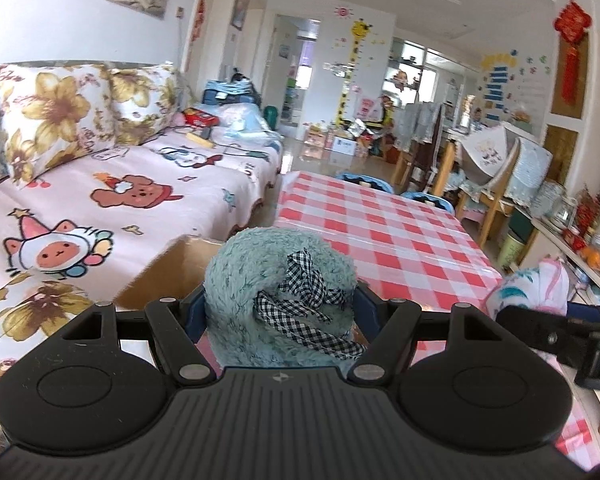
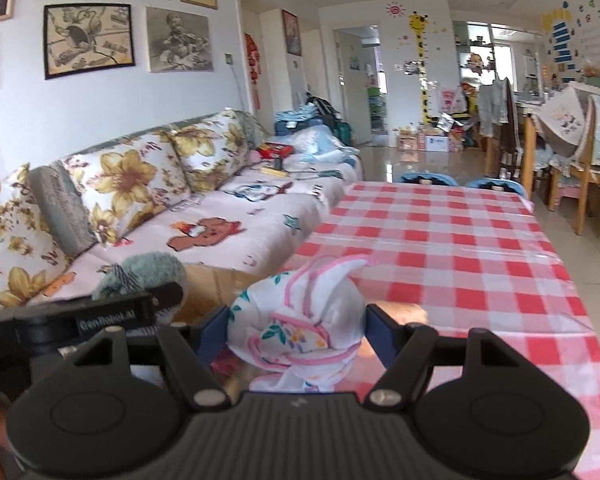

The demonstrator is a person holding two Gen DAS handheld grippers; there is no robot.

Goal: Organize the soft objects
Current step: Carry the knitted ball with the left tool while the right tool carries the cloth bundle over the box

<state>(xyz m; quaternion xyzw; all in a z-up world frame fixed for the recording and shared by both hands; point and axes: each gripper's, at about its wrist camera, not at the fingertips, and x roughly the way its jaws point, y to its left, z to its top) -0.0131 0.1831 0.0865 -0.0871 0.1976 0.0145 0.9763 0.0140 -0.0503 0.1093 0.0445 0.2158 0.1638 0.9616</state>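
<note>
The left gripper [image 1: 278,312] is clamped on a fluffy teal plush [image 1: 276,276] with a black-and-white gingham ribbon [image 1: 304,304] tied round it. Its blue pads press into the fur on both sides, so the jaws stand wide but are filled by the toy. The plush is held off any surface, at 6 o'clock in the left wrist view, over the near corner of the table [image 1: 380,232] and the open cardboard box [image 1: 172,272] that shows at 9 o'clock of it.

The right gripper [image 2: 296,336] grips a bundled white cloth [image 2: 308,312] with pink trim and a small flower print. The jaws are about half apart, both pads set against the bundle's sides, one pointed fold sticking up toward 12 o'clock. It too hangs clear of the table, at 6 o'clock in the right wrist view, above the red-checked tablecloth's near edge.

The two tools sit side by side. From the left wrist, the cloth and the right gripper's black body appear at 3 o'clock; from the right wrist, the plush and the left gripper's body appear at 9 o'clock.

The sofa [image 2: 228,216], under a pink cartoon cover with flowered cushions [image 2: 128,184], runs from 9 to 11 o'clock beside the table. The box stands between sofa and table. Chairs [image 2: 576,188] and clutter fill the room at 1 to 2 o'clock.
</note>
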